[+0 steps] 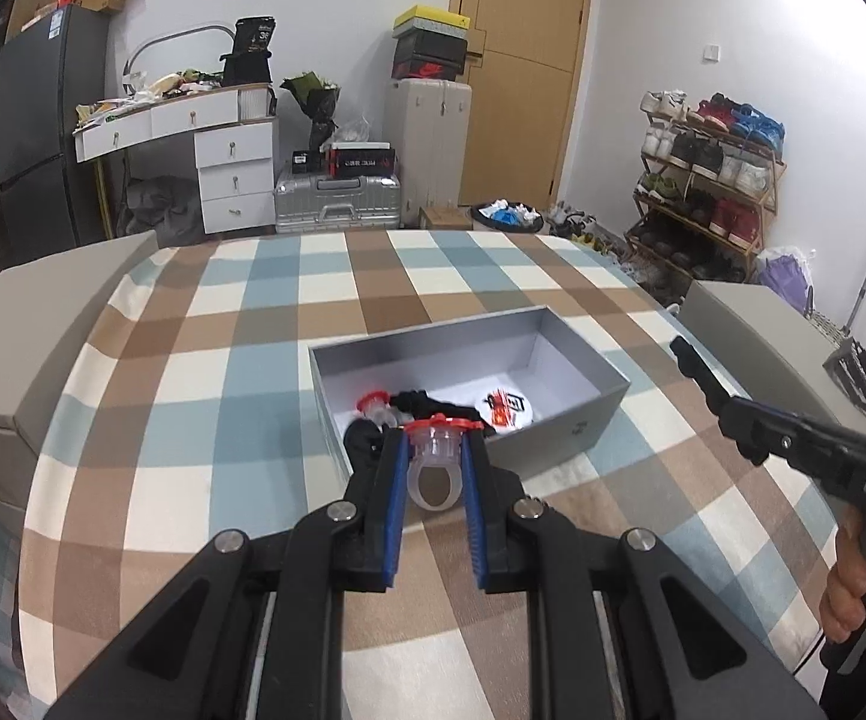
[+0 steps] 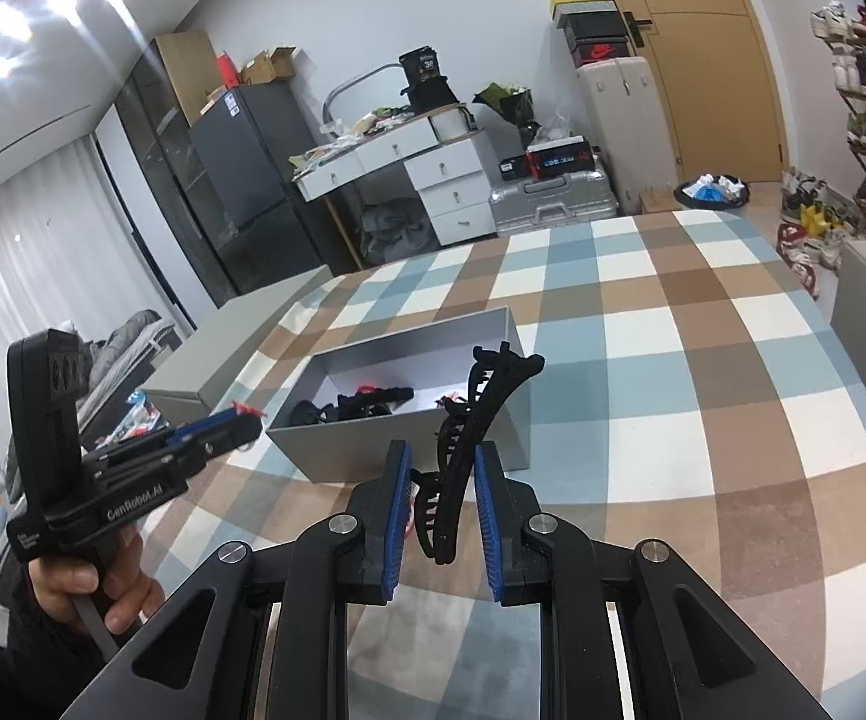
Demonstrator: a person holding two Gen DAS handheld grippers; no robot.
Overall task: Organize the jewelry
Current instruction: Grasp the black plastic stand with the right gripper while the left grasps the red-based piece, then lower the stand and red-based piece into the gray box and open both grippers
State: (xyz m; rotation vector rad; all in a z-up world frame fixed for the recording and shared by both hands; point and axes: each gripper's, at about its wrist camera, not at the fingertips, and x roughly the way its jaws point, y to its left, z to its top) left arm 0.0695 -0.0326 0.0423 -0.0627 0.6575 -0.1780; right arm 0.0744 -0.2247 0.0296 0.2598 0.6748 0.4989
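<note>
Checked tablecloth [image 1: 205,360]: squares of brown, pale blue and cream. Grey box [image 1: 553,420], white floor inside. Clear ring [image 1: 436,468] with red top. Black hair clip [image 2: 469,450]. Blue pads [image 1: 394,510] on black left gripper [image 1: 436,450]; same on right gripper [image 2: 442,462].

the counter [image 1: 205,360] is covered by a checked cloth [image 1: 493,276] in brown, pale blue and cream squares, lying smooth and rounding down at the near and far edges. directly on the cloth sits one open grey box [image 1: 589,414], rectangular and lidless, set at a slant a little right of the middle. grey blocks flank the counter on both sides; whether they touch it cannot be told.
</note>
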